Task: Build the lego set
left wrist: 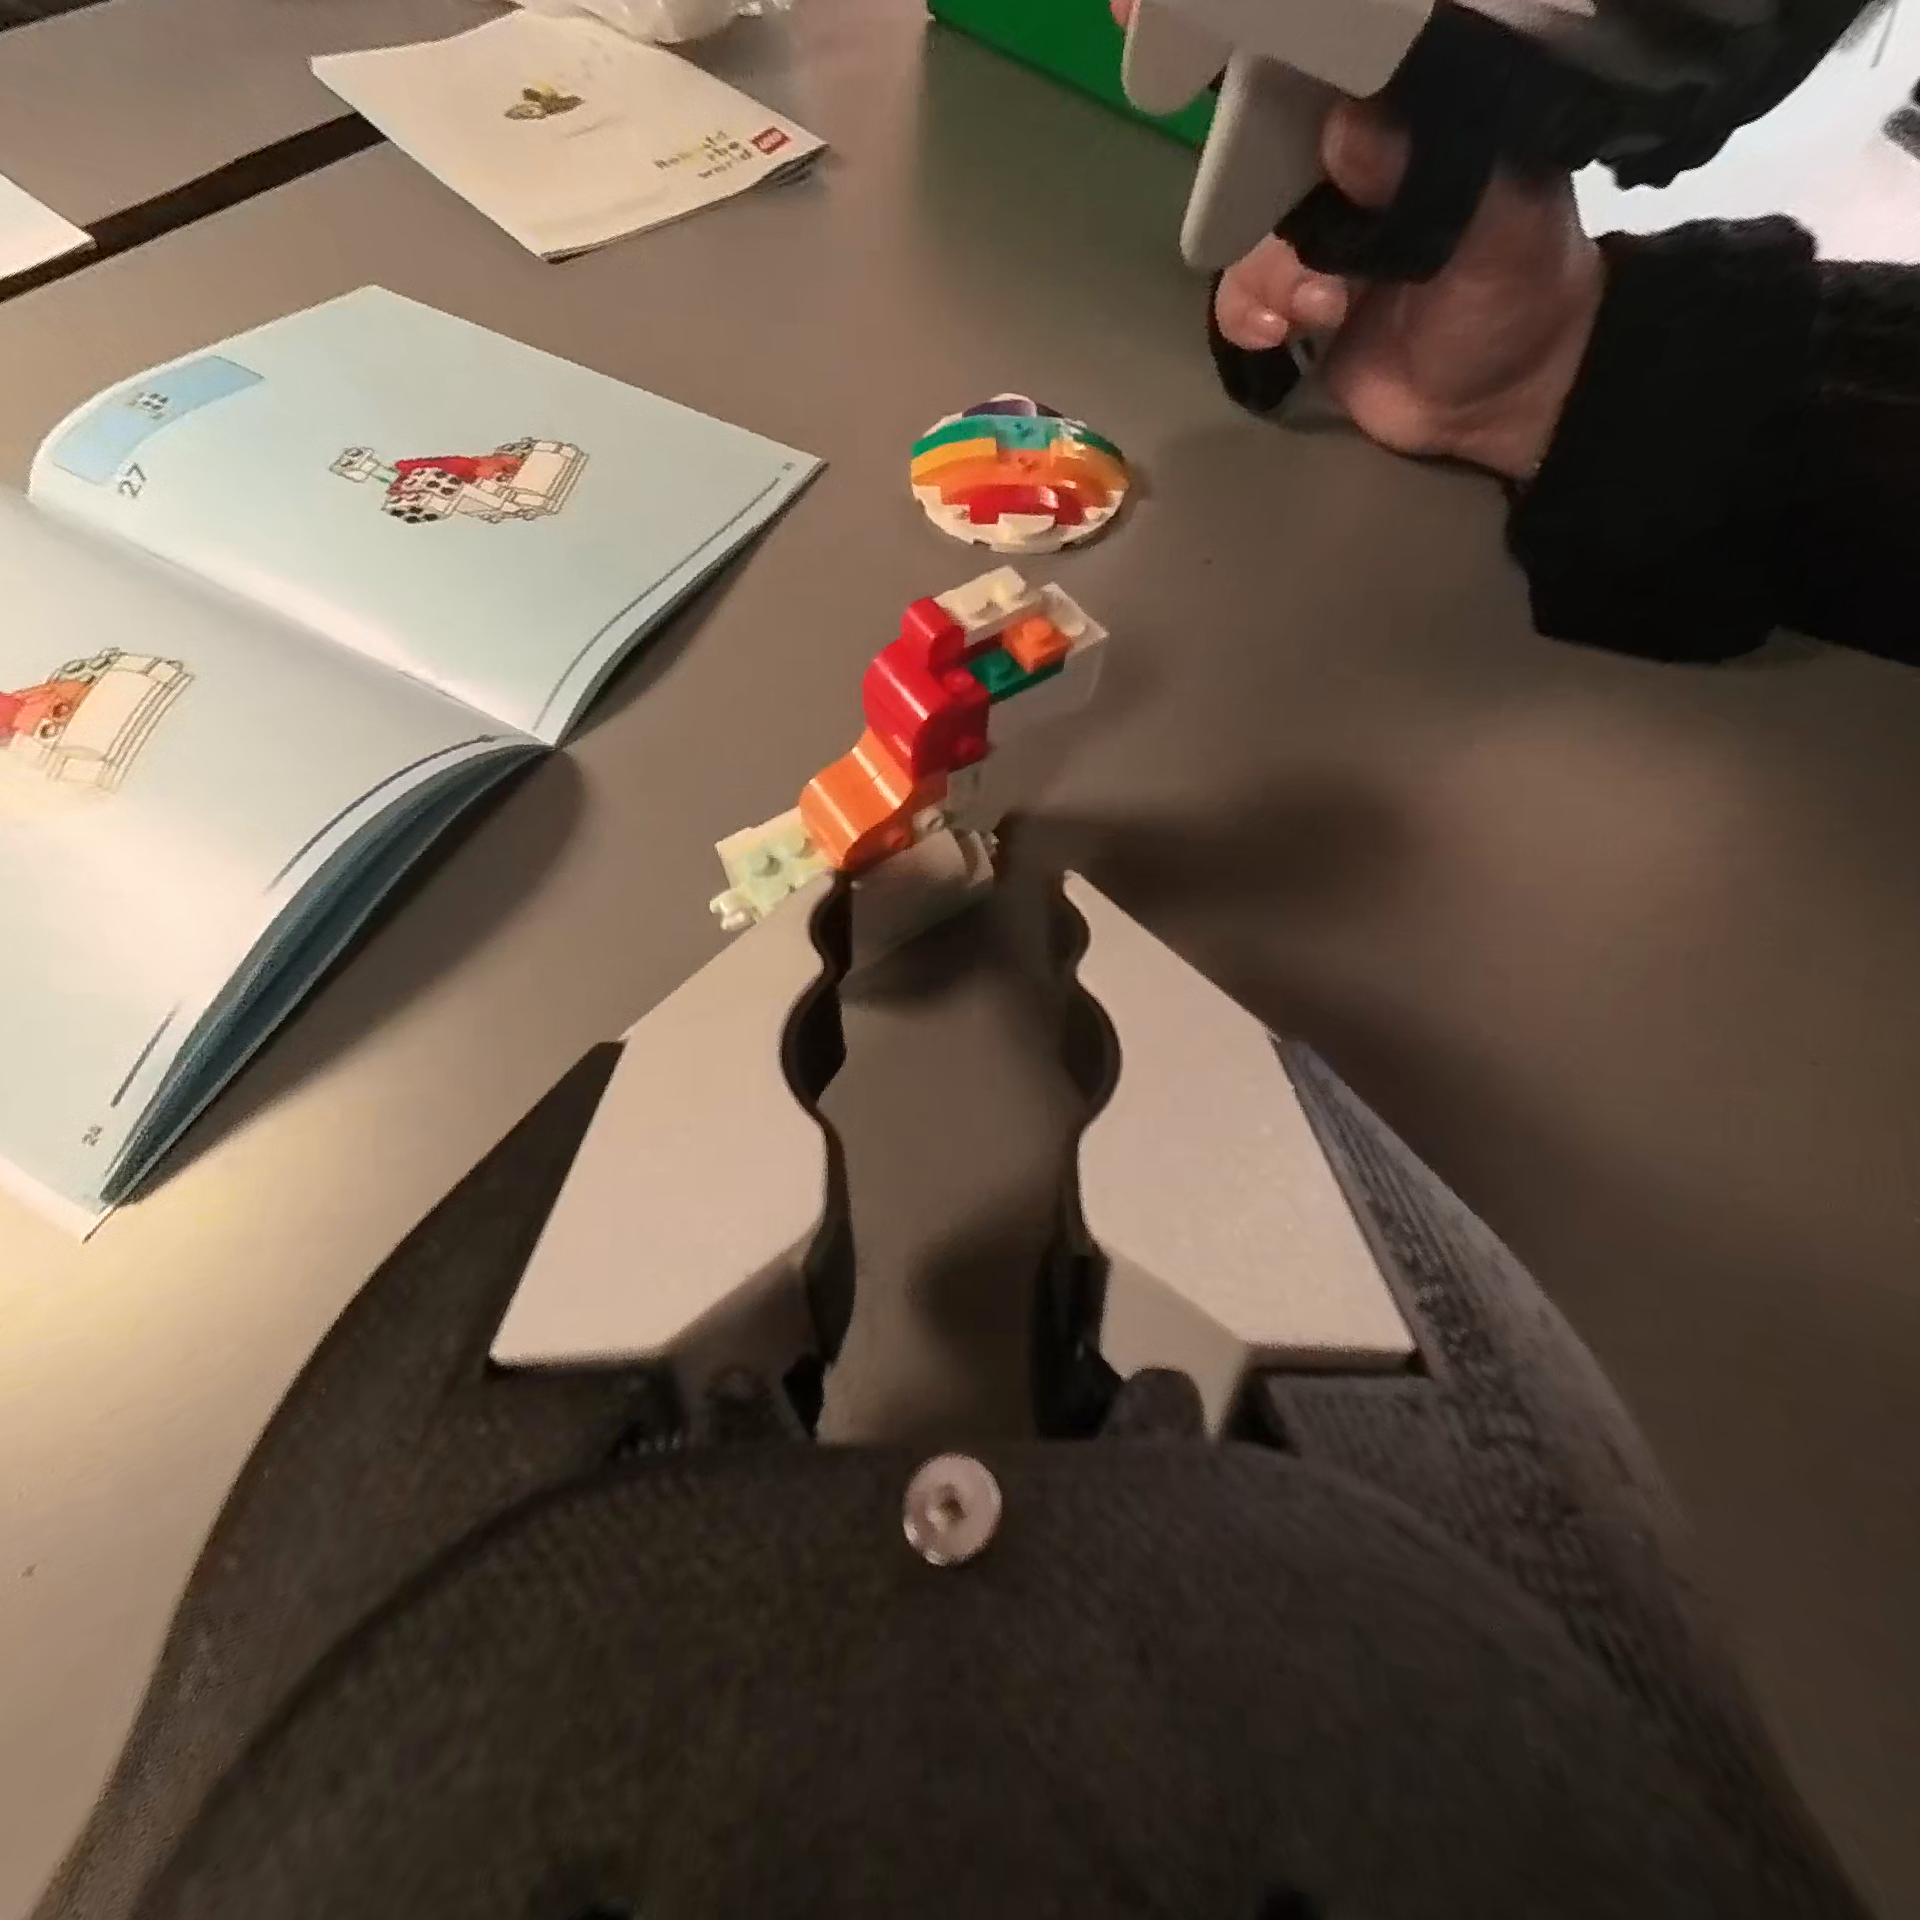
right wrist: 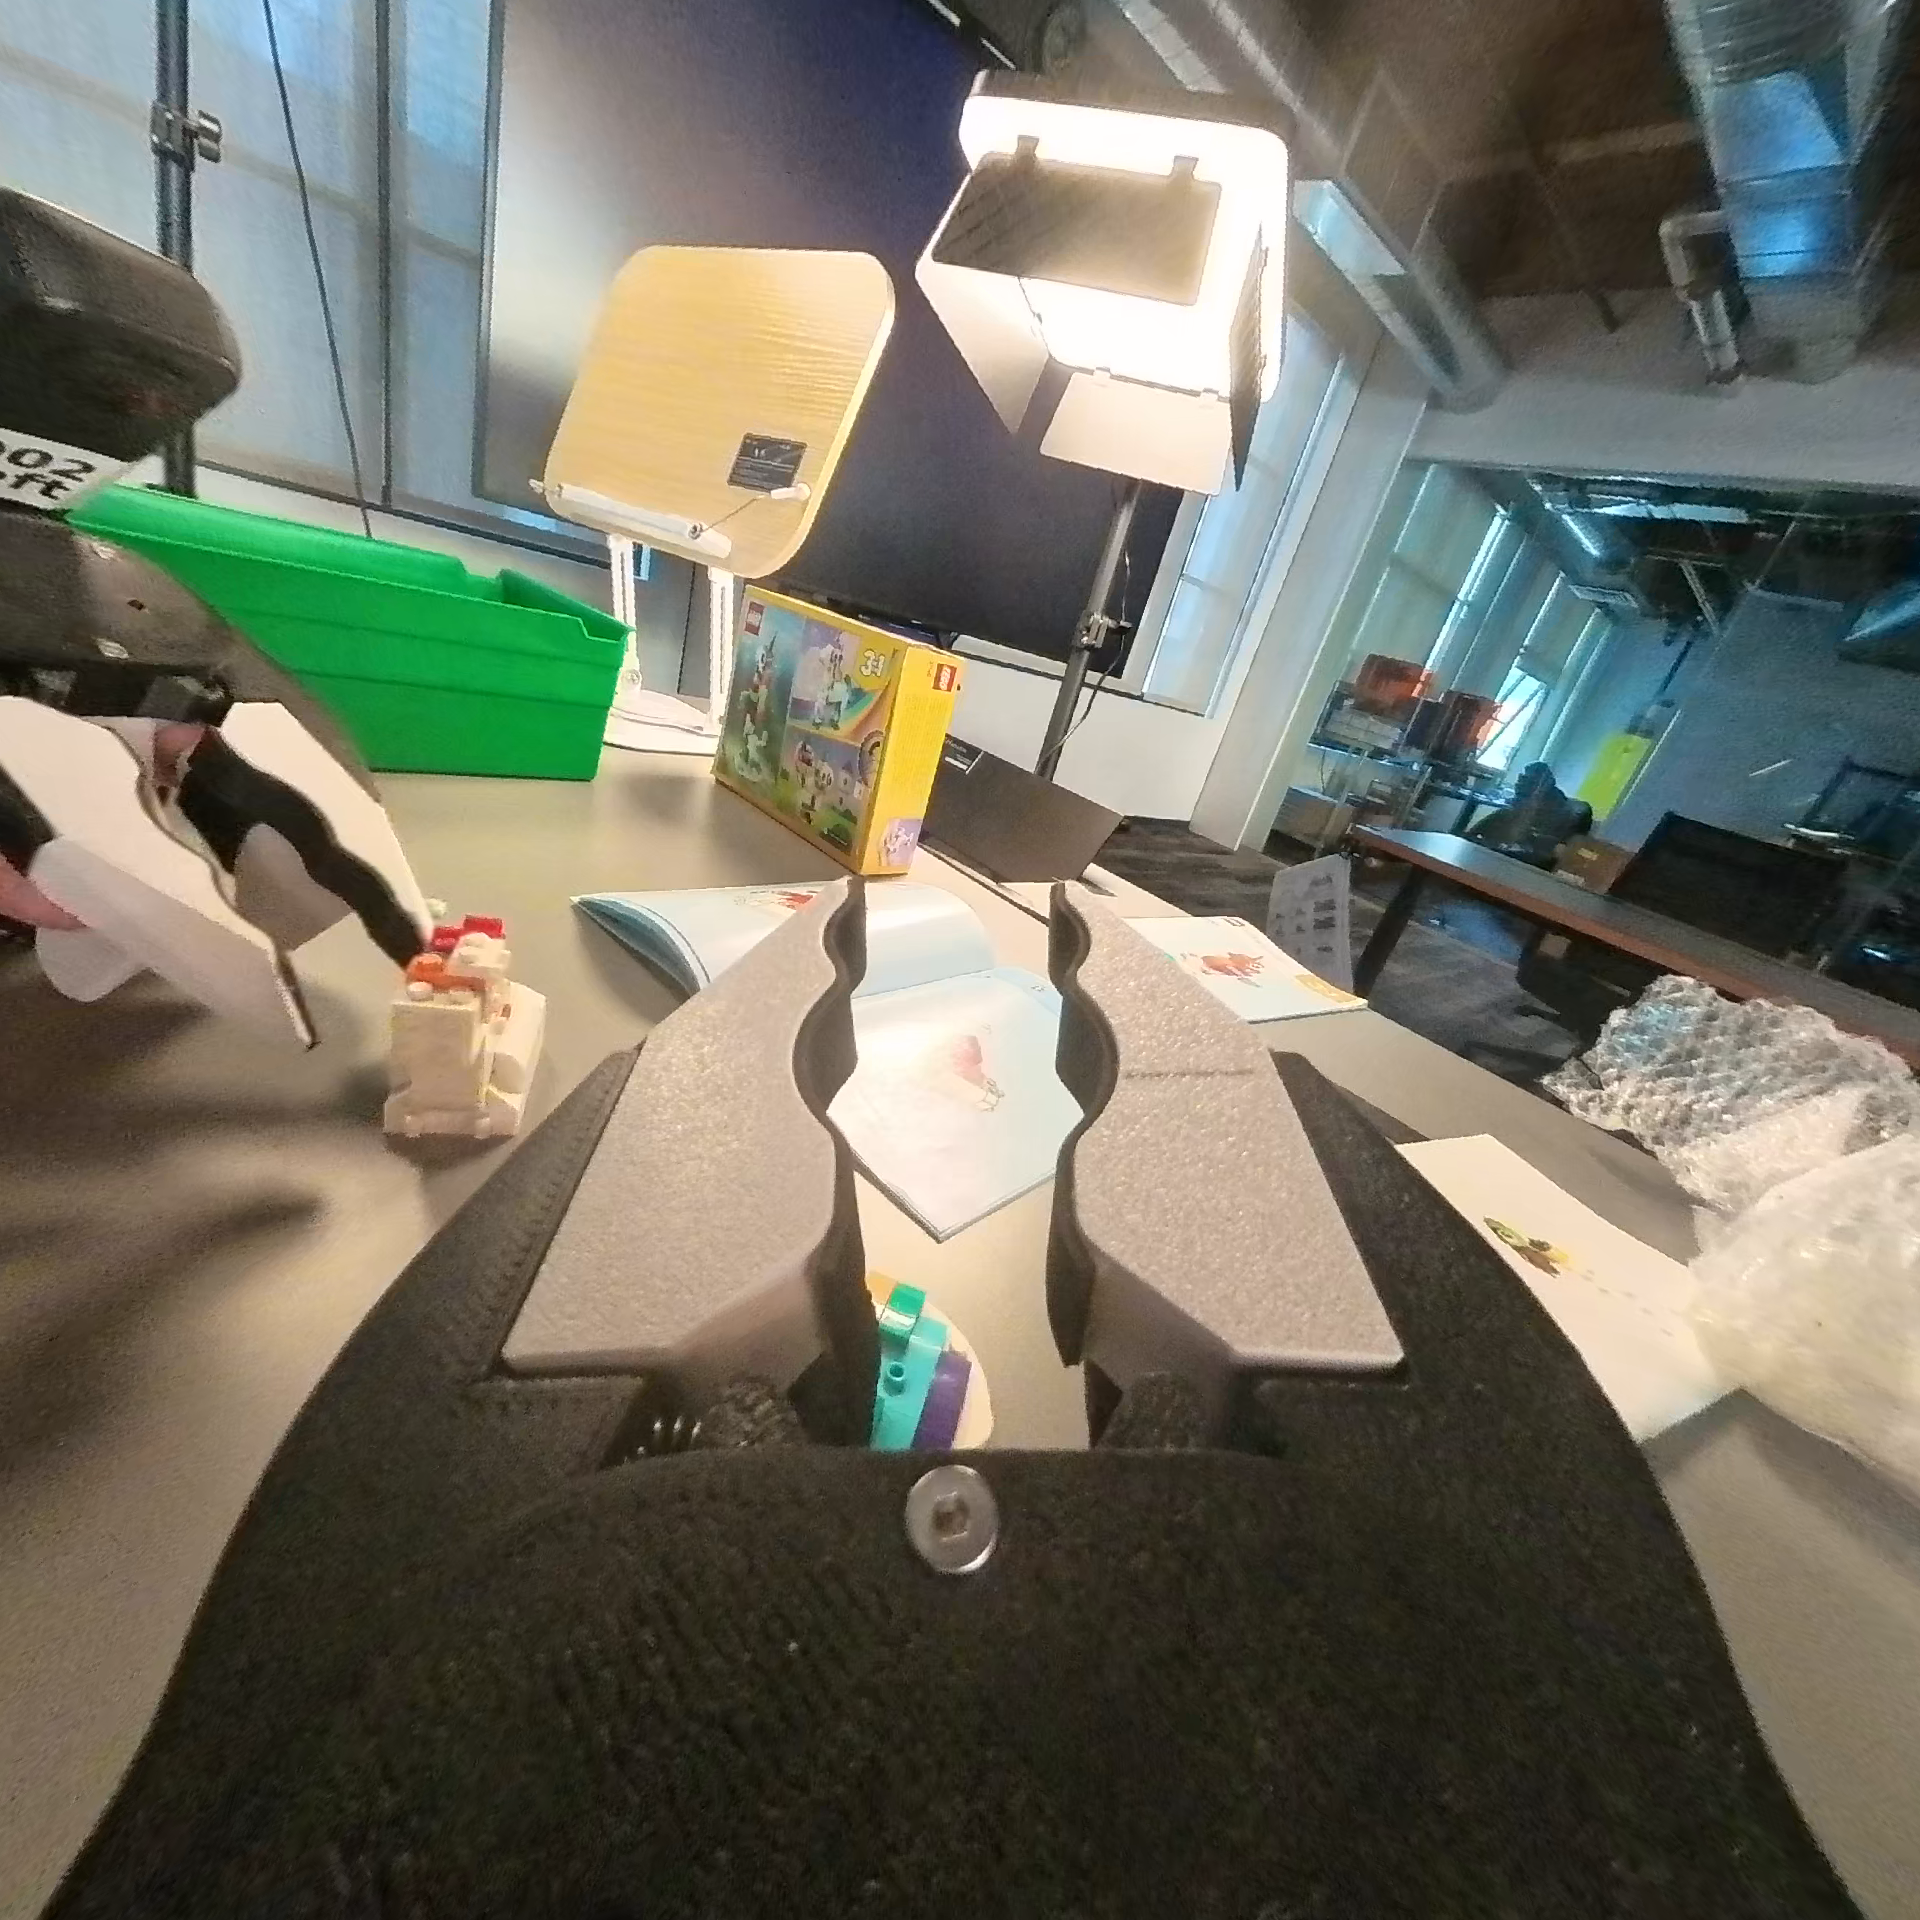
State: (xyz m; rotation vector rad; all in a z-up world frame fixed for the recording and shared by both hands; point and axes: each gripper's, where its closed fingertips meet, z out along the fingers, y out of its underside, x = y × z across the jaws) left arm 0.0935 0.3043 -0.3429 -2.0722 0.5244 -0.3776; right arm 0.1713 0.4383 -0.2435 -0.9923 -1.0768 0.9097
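Left wrist view: left gripper (left wrist: 940, 883), tongs parted, brackets the white base of the red-orange-white brick model (left wrist: 925, 727) standing on the grey table (left wrist: 1351, 935). Close squarely on the base. At 12 o'clock lies a rainbow disc (left wrist: 1016, 475); the right gripper (right wrist: 951, 904) gapes empty; studio lamp (right wrist: 1122, 312) beyond.

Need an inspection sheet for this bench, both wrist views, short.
Surface: grey table, lit.
Job's things: red-orange-white lego model upright; rainbow disc build beyond it; open instruction booklet; set box.
Clutter: green bin, bubble wrap, loose leaflets.
Grippers: left hand-held gripper at the model's base, contact unclear; right hand-held gripper open, empty.
Cables: one hanging by the window.
Surroundings: studio light, book stand, office behind.
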